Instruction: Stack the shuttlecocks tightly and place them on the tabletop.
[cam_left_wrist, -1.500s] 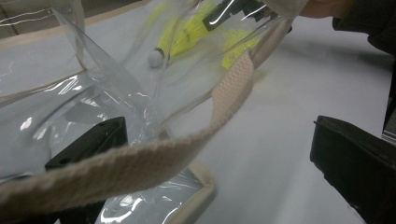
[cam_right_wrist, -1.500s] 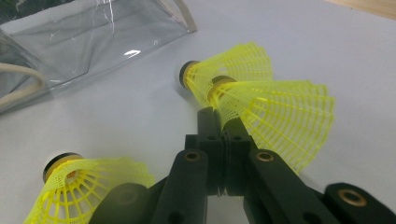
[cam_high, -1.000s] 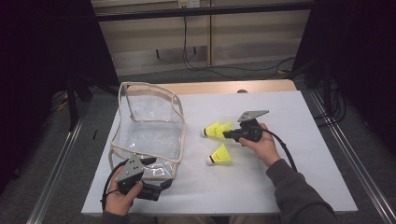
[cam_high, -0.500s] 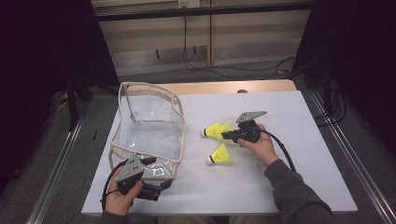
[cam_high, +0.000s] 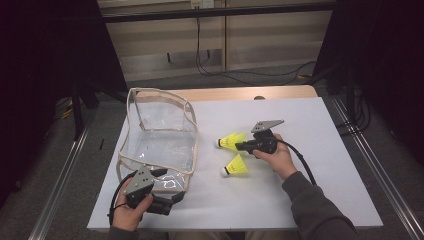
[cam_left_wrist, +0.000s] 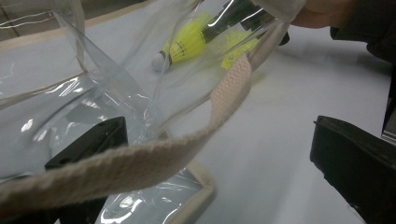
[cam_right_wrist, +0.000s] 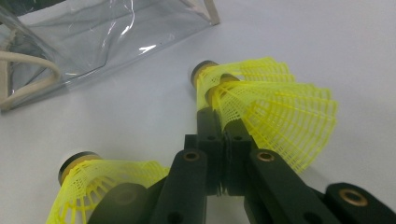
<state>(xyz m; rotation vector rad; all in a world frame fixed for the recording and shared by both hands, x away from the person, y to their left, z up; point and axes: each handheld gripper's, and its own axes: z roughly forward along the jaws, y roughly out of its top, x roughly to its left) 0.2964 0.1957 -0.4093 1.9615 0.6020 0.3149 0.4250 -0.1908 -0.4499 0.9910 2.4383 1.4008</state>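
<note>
Two shuttlecocks lie right of the bag (cam_high: 159, 134); the right claw (cam_high: 239, 146) pinches the far one (cam_high: 231, 141), while the left claw (cam_high: 176, 196), wide, straddles the bag's rim, so lifting it bagward likely follows.

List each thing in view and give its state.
Bag: open, its edge between the left tool's jaws.
Far shuttlecock: gripped at its skirt.
Near shuttlecock: lying free on the table.
Left tool: open around the bag's edge.
Right tool: shut on the far shuttlecock.
</note>
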